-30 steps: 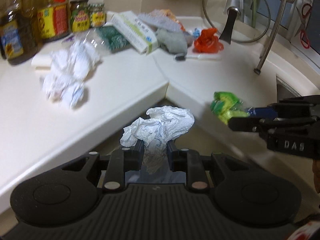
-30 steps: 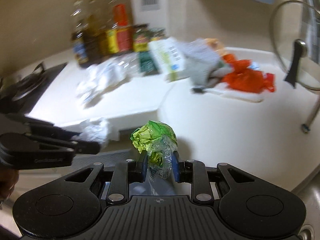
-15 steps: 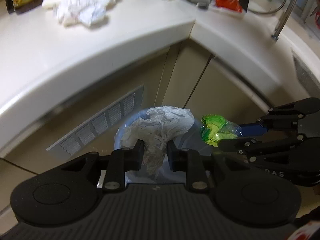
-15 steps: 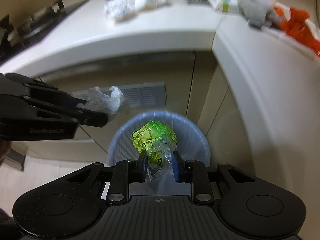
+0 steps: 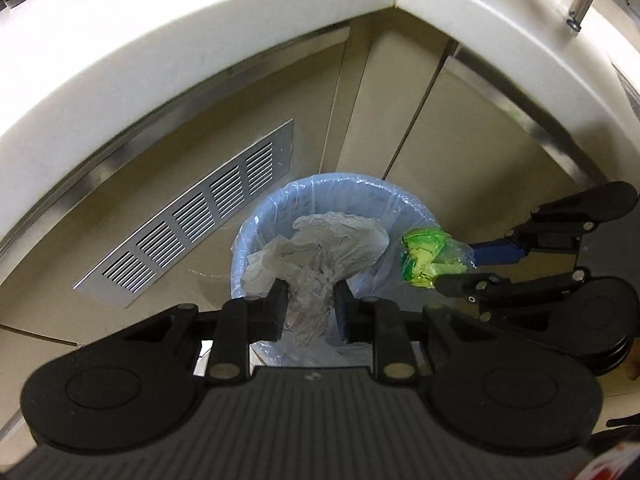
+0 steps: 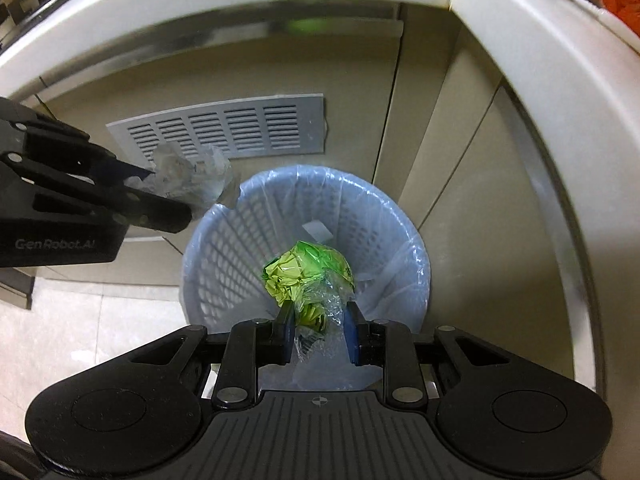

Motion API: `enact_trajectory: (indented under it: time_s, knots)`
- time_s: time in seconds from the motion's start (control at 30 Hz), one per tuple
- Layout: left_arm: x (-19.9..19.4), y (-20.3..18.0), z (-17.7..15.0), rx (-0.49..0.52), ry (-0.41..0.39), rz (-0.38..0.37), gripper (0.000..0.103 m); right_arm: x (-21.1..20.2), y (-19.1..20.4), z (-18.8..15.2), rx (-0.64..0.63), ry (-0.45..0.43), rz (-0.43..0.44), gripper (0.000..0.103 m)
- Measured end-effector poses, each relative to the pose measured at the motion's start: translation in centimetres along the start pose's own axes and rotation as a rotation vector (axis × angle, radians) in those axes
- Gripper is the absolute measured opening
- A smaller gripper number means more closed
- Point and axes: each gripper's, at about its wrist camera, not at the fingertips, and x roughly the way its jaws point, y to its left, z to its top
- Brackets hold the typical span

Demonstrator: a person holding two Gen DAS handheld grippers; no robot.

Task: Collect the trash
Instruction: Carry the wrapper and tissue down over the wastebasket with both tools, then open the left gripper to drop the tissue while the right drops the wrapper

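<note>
Two claws hang above the blue lined waste basket (image 6: 224,264), which stands on the floor in the corner under the white tabletop (image 5: 200,12). The left claw (image 5: 308,304) is clamped on a crumpled white paper wad (image 5: 320,248), held over the basket's left rim. The right claw (image 6: 320,328) is clamped on a green wrapper ball in clear film (image 6: 308,272), over the basket's opening. A louvred vent (image 6: 224,128) sits on the cabinet behind.

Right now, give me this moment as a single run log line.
left gripper: shut on white crumpled paper | right gripper: shut on green wrapper | both above blue lined bin | nothing dropped yet
</note>
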Motion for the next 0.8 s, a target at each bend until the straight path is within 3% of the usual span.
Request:
enact_trajectory:
  time_s: [0.27, 0.8]
  knots:
    - [1.5, -0.5, 0.1, 0.014, 0.035, 0.000, 0.022, 1.7, -0.3, -0.1, -0.001, 0.017, -0.003, 0.026]
    - [2.0, -0.5, 0.7, 0.015, 0.024, -0.026, 0.028, 1.8, -0.8, -0.1, 0.004, 0.017, -0.007, 0.026]
